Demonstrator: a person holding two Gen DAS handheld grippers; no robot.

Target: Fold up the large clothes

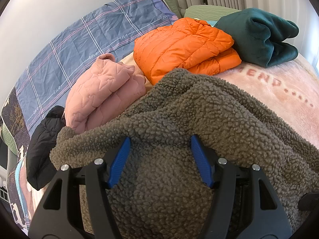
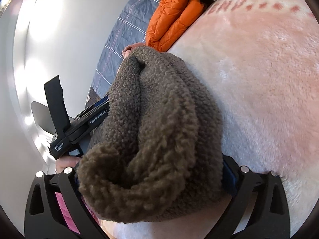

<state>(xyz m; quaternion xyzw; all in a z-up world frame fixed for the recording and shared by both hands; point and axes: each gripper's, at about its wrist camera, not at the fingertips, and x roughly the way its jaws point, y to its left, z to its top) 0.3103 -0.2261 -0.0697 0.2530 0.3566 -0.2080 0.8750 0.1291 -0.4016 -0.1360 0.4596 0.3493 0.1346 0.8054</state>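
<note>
A brown-grey sherpa fleece garment (image 1: 179, 115) lies bunched on the pink blanket (image 1: 279, 91). My left gripper (image 1: 159, 141) has its blue fingers (image 1: 119, 161) spread wide with a thick fold of the fleece bulging between them. In the right wrist view the same fleece (image 2: 159, 135) fills the space between my right gripper's jaws; its fingertips are buried in the pile and hidden. The left gripper's black body (image 2: 79, 123) shows at the garment's far side in that view.
Folded garments sit along the bed's far side: a pink quilted one (image 1: 99, 95), an orange puffer jacket (image 1: 185, 43), a dark green fleece (image 1: 259, 33) and a black jacket (image 1: 43, 145). A blue plaid sheet (image 1: 79, 39) lies against the white wall.
</note>
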